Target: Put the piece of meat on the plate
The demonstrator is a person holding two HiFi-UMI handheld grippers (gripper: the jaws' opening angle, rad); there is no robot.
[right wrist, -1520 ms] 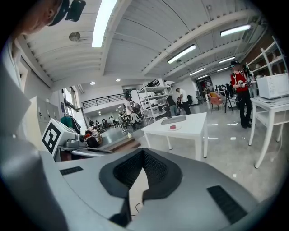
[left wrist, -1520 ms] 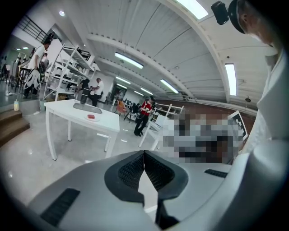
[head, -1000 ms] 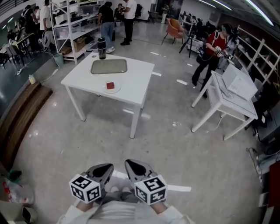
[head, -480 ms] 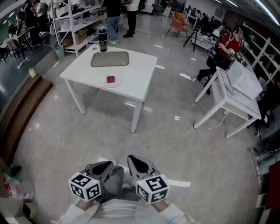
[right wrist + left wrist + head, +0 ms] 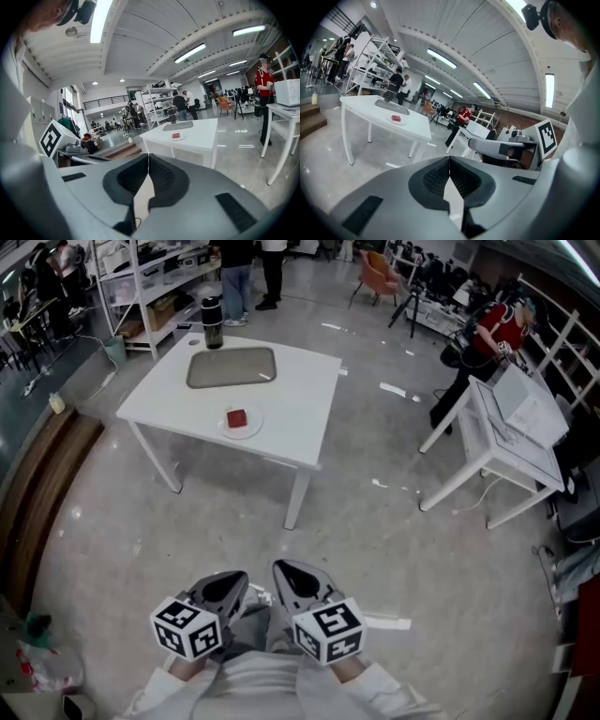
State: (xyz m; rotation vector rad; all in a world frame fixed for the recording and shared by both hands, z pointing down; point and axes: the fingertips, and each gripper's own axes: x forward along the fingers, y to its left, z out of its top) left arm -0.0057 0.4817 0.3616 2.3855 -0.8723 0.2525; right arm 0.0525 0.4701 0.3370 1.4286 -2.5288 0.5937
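A red piece of meat (image 5: 235,417) lies on a small white plate (image 5: 246,428) on the white table (image 5: 291,418), far ahead of me. Both grippers are low in the head view, side by side over the floor and well short of the table. My left gripper (image 5: 226,579) is shut with nothing in it, and so is my right gripper (image 5: 292,571). In the left gripper view the meat (image 5: 396,118) shows small, beyond the shut left gripper (image 5: 449,159). The right gripper view has the meat (image 5: 176,135) on its plate (image 5: 181,138), past the shut right gripper (image 5: 148,155).
A grey tray (image 5: 231,367) and a black flask (image 5: 212,322) stand on the table's far side. A second white table (image 5: 502,442) stands at the right, with a person in red (image 5: 497,329) beside it. Shelving (image 5: 141,277) is behind and a wooden bench (image 5: 37,493) at the left.
The table with the plate has come somewhat nearer and lower in the head view as I walk towards it. Both grippers stay shut and side by side.
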